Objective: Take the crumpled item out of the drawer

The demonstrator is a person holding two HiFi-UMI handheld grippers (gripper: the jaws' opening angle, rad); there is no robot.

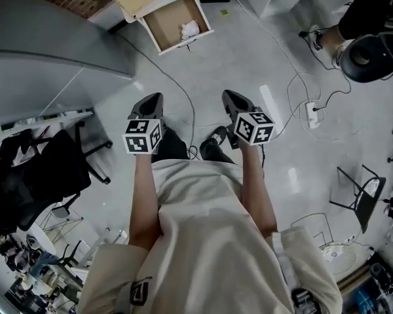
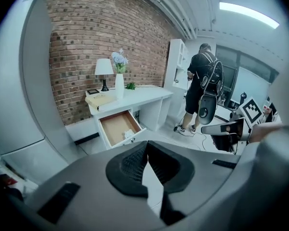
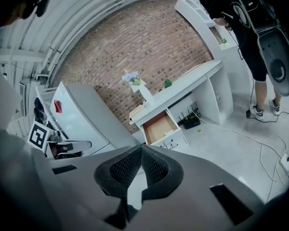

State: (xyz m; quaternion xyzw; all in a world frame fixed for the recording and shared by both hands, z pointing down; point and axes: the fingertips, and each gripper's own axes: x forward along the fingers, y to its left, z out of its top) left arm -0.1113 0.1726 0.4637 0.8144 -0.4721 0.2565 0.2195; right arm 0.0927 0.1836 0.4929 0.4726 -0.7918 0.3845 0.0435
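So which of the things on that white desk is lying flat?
The tan book, flat above the open drawer; the lamp and flower vase stand upright.

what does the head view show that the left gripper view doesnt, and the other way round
Only the head view shows the black office chair and the white power strip with its cables. Only the left gripper view shows the lamp and the vase of flowers on the desk. It also gives a close look at the left gripper, whose jaws are together with nothing between them. Both show the open drawer with the crumpled item lying in it, well away from the jaws.
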